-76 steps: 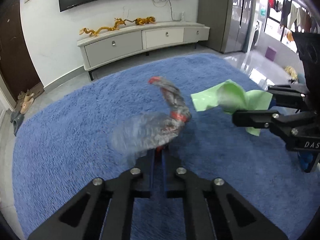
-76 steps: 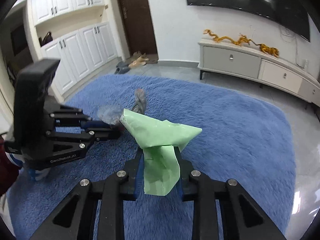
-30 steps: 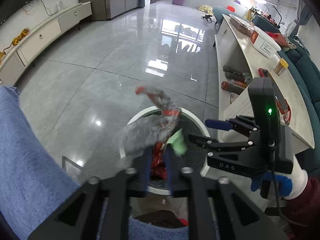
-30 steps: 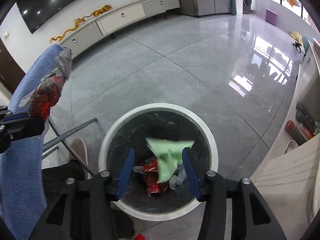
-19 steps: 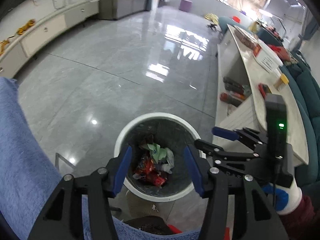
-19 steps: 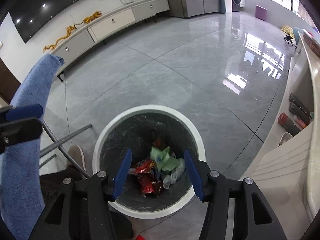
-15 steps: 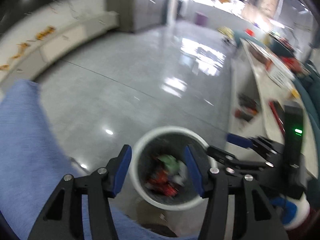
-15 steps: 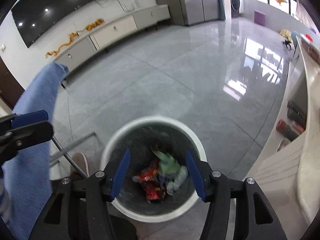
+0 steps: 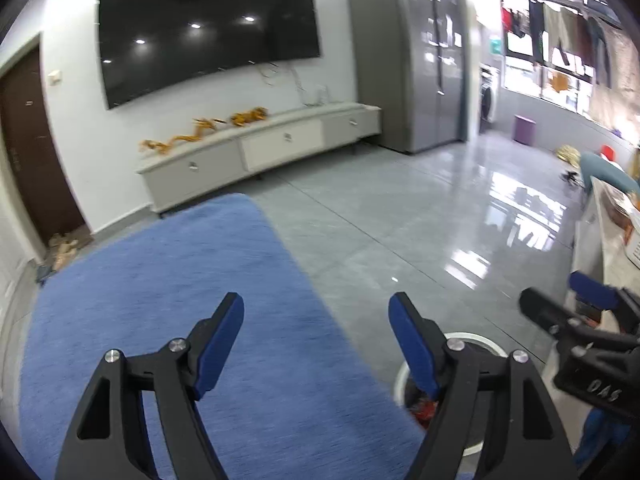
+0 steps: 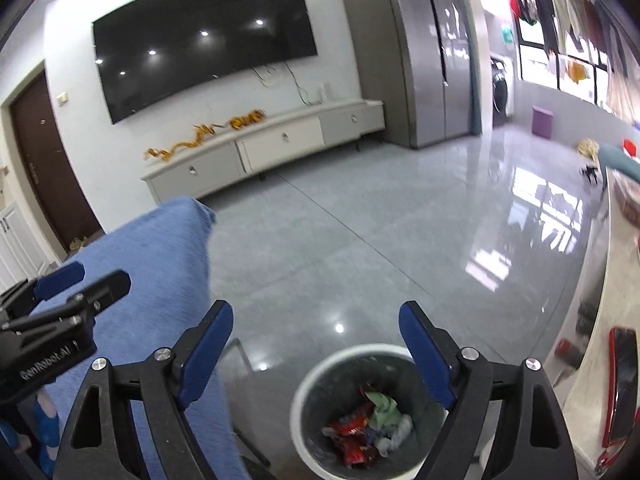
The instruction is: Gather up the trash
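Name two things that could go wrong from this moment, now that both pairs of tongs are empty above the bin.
1. The left tongs and right tongs have just been opening and hold nothing; they hang close together, so they could knock each other.
2. The bin stands right beside the blue rug; a careless swing might tip it and spill the wrappers onto the glossy floor.

Bin (image 9: 476,338) mostly hidden behind the left gripper's finger (image 9: 416,350) in the left view; only a rim arc and a red scrap visible. Same bin (image 10: 310,390) cut by the bottom edge in the right view. Trash (image 10: 366,428) inside too jumbled to identify. Shoes (image 9: 64,246) beside the door (image 9: 34,152) blurred.
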Available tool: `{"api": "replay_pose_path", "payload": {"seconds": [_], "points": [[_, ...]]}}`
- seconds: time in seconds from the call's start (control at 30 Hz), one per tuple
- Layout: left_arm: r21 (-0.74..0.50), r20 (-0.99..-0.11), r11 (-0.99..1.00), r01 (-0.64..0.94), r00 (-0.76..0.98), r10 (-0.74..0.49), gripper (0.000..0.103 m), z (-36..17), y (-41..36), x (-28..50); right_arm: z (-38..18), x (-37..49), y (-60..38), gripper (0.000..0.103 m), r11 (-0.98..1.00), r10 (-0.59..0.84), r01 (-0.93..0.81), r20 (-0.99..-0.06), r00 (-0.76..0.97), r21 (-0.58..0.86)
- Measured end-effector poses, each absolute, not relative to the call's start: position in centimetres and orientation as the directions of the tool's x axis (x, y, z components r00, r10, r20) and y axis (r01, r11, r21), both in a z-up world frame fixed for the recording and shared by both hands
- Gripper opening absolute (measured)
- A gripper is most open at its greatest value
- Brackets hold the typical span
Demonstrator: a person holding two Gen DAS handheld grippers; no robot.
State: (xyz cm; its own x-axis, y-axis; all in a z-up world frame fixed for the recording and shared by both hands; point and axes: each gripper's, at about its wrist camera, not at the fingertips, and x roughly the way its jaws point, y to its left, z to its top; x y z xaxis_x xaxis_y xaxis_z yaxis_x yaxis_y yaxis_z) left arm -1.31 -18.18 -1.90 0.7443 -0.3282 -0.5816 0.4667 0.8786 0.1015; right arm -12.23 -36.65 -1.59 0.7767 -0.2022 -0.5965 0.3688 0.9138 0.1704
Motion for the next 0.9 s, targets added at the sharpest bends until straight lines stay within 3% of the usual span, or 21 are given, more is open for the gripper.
{"api": "replay_pose_path", "payload": {"seconds": [0.3,0.6,0.9], "points": [[0.086,-0.527,0.925,0.37,0.805,-0.273,0.074,0.2,-12.0,-2.5,1.5,-11.6,-32.2,0.096,0.933,-0.215,0.334,-0.54,0.813,0.132],[0.06,-0.459,0.964,0.259,0.865,-0.204,0.102,1.2,-7.0,-2.9,2.6,-11.3,-28.7,0.103,0.945,-0.233,0.316,-0.506,0.831,0.084],[0.034,-0.444,0.985,0.167,0.886,-0.135,0.103,0.9,-3.1,-1.9,2.3,-10.9,-27.9,0.103,0.936,-0.267,0.345,-0.492,0.829,0.075]]}}
